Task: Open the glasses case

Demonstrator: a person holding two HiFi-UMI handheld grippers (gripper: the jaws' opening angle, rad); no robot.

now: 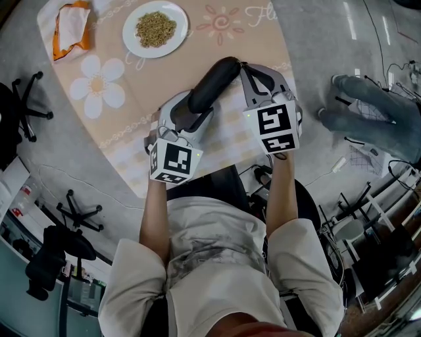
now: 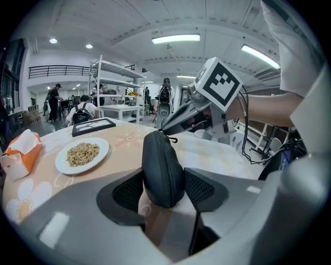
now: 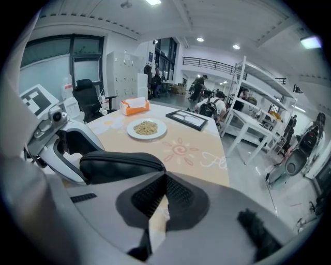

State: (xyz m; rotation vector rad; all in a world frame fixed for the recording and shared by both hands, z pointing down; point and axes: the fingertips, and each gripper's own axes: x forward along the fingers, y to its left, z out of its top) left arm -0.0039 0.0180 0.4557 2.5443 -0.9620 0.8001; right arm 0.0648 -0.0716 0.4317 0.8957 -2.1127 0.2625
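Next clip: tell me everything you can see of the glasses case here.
The glasses case is a black, oblong, matte zip-up shell, closed, held edge-up over the table with its zipper seam on top. The left gripper clamps its near end between both pads; the right gripper, jaws together, meets its far end by the zipper pull.

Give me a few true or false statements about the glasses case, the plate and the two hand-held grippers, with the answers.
1. The glasses case sits between the left hand-held gripper's pads. True.
2. The plate is empty. False: it holds a heap of grain-like food.
3. The glasses case lies wide open. False: its zip is closed.
4. The right hand-held gripper is at the case's far end, away from the left one. True.
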